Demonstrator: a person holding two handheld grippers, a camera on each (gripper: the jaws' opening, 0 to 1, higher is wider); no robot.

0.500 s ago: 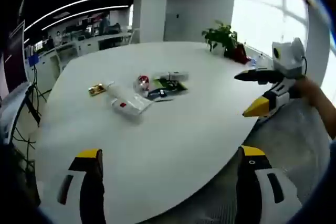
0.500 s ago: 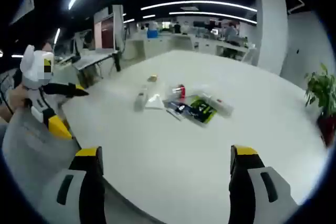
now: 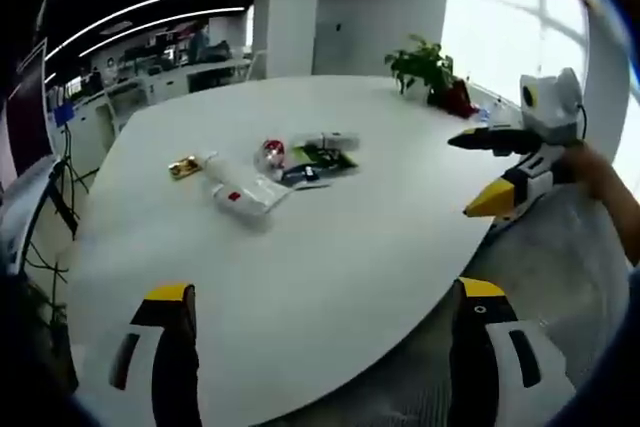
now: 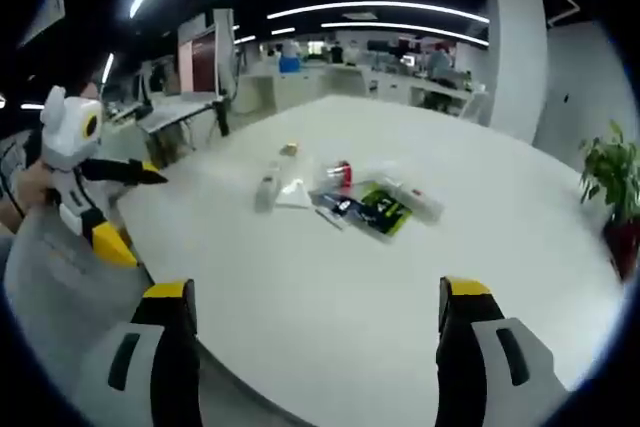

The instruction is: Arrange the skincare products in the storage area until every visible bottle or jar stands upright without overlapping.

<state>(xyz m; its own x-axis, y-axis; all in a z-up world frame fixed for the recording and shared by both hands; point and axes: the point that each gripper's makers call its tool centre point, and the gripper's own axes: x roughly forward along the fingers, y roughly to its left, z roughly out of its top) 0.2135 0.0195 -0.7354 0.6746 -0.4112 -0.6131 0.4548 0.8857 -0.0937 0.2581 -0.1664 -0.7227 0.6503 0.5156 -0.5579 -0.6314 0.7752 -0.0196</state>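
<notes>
Near edge, left gripper view: left gripper (image 3: 320,312) hangs over the rim of the white table (image 3: 330,257), jaws spread wide, nothing between them.
Near edge, right gripper view: right gripper (image 4: 315,312) likewise over the table edge, jaws wide apart, holding nothing.
Other gripper, left gripper view: right gripper comes in from the right, yellow-tipped jaws apart, a hand (image 3: 600,172) behind it.
Other gripper, right gripper view: left gripper comes in from the left, jaws apart, off the table edge.
Skincare products: small cluster mid-table, well apart from both grippers.
White tube (image 3: 240,195): lying flat, red mark on it, at the cluster's near-left in the left gripper view.
Red-topped jar (image 3: 270,154): just behind the tube; whether it stands upright, cannot tell.
Green-and-dark packet (image 3: 318,160): flat, beside the jar, a pale bottle (image 3: 330,141) lying at its far edge.
Small gold item (image 3: 183,169): lies apart, left of the tube.
Same cluster, right gripper view: packet (image 4: 370,210) flat, red-topped jar (image 4: 343,174) behind it, pale tube (image 4: 412,197) lying to its right.
Potted plant (image 3: 425,69): far table edge, by the window.
Background: open office, desks, ceiling light strips.
</notes>
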